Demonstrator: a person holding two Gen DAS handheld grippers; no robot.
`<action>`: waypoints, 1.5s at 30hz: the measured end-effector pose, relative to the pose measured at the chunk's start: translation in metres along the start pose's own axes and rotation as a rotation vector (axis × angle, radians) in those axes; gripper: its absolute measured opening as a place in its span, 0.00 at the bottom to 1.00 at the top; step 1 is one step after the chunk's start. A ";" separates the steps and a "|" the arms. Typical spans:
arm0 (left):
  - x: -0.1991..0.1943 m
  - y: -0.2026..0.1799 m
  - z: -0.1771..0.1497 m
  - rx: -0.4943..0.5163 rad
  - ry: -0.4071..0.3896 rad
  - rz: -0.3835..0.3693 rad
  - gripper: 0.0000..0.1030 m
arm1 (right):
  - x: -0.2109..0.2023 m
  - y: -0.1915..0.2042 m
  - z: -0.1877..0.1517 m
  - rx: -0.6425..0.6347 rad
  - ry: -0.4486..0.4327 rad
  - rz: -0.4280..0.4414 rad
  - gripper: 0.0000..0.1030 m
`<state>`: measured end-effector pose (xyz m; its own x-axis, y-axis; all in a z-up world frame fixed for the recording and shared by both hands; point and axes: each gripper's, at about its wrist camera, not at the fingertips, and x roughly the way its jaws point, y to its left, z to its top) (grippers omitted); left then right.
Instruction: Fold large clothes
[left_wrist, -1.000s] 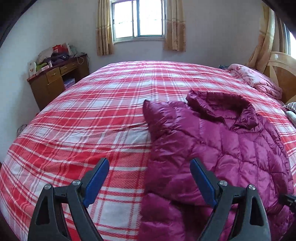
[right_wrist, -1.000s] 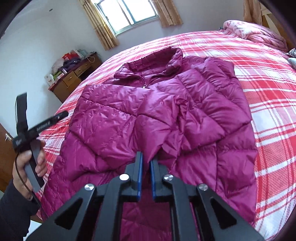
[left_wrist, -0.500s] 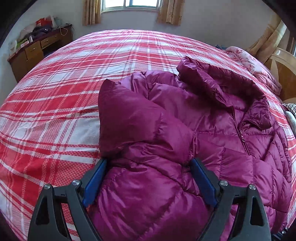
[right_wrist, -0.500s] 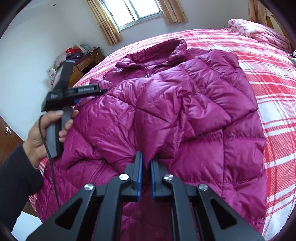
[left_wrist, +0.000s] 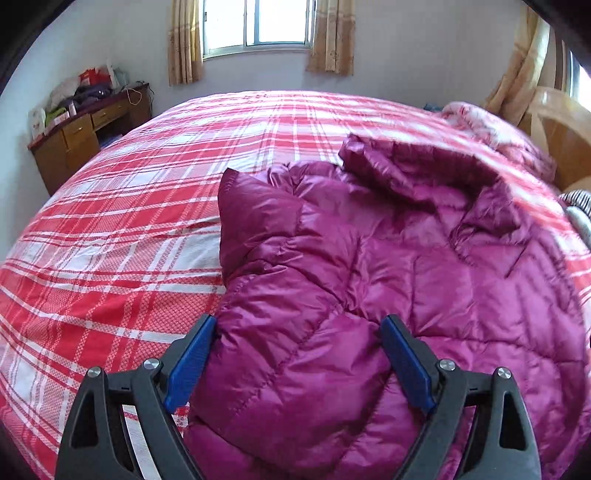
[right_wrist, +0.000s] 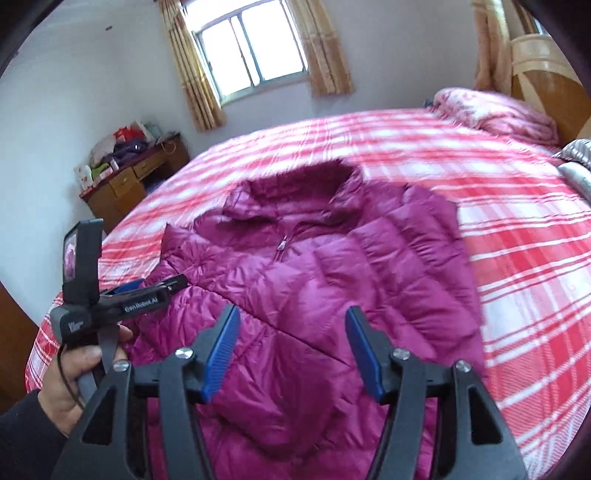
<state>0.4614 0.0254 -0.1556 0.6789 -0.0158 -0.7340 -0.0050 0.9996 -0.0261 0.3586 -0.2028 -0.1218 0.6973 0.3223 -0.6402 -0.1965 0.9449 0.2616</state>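
Your jacket (right_wrist: 332, 295), a magenta quilted down garment, lies front up on the red plaid bed (left_wrist: 129, 221), collar toward the window (right_wrist: 251, 51) and zip closed to the neck. In my judgement it is spread flat there so that sleeves and sides can be turned inward across a broad, soft surface. The sleeve (left_wrist: 266, 236) on your left side is already laid over the front panel, its cuff end pointing up the bed; the hem half looks not yet folded.

Left gripper (left_wrist: 295, 354): jaws wide apart, straddling the folded sleeve and side edge of the jacket. The blue pads (left_wrist: 192, 358) sit at or just against the fabric bulge, but nothing is pinched. From the right wrist view your left hand (right_wrist: 77, 376) holds this tool low at the jacket's edge.

Right gripper (right_wrist: 291, 343): jaws wide apart, above the lower front panel, gripping nothing; whether it touches the cloth I cannot tell.

A wooden desk (left_wrist: 85, 140) stands by the wall, a pink quilt (right_wrist: 495, 110) near the headboard.
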 end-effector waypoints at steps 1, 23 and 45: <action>0.004 0.001 0.000 -0.005 0.012 -0.004 0.88 | 0.008 0.002 -0.001 -0.013 0.012 -0.014 0.62; 0.019 -0.018 -0.003 0.074 0.054 0.084 0.92 | 0.048 0.012 -0.027 -0.120 0.090 -0.166 0.61; 0.020 -0.018 -0.004 0.076 0.049 0.092 0.93 | 0.049 0.044 0.004 -0.145 0.107 -0.139 0.61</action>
<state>0.4717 0.0067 -0.1727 0.6418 0.0767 -0.7630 -0.0089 0.9957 0.0927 0.3869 -0.1461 -0.1388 0.6491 0.1848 -0.7379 -0.2057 0.9765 0.0636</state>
